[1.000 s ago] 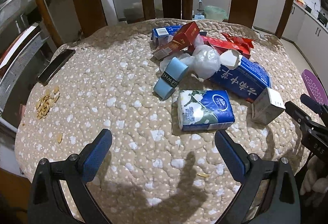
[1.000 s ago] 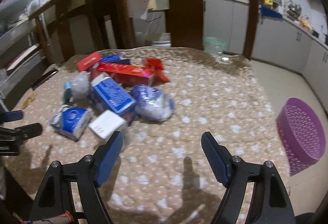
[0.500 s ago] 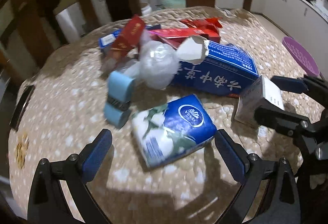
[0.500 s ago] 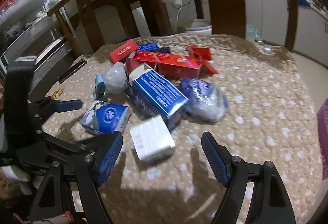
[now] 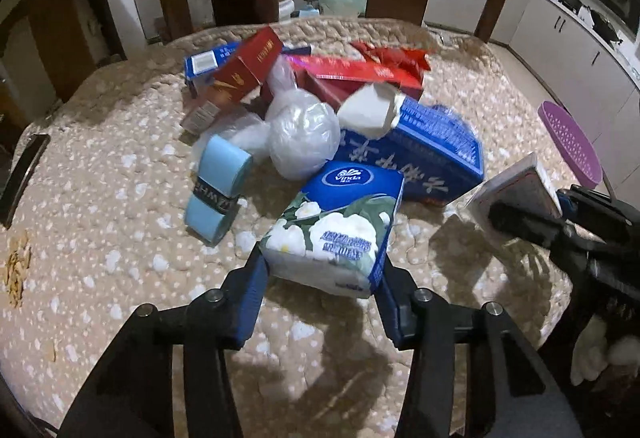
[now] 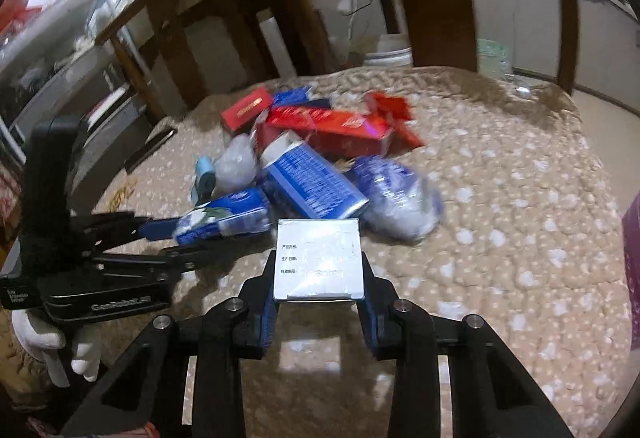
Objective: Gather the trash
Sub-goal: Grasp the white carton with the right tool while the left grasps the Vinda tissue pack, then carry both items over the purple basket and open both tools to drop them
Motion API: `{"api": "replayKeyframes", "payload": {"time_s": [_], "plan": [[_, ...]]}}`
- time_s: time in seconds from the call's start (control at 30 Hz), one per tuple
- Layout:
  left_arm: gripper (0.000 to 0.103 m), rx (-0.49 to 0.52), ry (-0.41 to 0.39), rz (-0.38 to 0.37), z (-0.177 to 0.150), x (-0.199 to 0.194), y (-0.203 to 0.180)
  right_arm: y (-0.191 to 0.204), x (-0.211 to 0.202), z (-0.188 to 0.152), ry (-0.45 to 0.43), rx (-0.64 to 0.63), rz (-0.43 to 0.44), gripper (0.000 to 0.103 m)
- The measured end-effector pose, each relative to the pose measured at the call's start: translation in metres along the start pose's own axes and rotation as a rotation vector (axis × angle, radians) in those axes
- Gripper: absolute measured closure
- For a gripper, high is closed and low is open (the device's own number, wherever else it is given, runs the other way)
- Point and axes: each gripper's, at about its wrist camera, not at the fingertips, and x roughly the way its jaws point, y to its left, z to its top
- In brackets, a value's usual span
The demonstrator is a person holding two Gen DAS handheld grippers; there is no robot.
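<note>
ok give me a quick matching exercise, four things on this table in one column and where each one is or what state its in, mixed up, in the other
Things:
1. tissue pack
2. small white box
3. light blue roll
4. purple basket

Places or states:
A. off the table's right edge in the left wrist view
B. clamped in the right gripper
C. lying free on the quilted cover, left of the tissue pack
D. clamped in the left gripper

Pairs: 1-D, 2-B, 3-C, 4-A
</note>
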Motion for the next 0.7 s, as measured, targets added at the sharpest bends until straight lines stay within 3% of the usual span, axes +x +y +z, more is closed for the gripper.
{"api": "replayKeyframes", "payload": {"time_s": [0.3, 0.7], "plan": [[0.056, 0.023, -0.062, -0.048, 0.014, -0.029, -0.027, -0.07, -0.036, 0.003, -0.054, 0.171, -0.105, 0.066], [0.056, 0.189, -0.068, -0.171, 0.071, -0.015, -0.124, -0.194, -0.101, 0.002, -0.131, 0.354, -0.331, 0.066]]}}
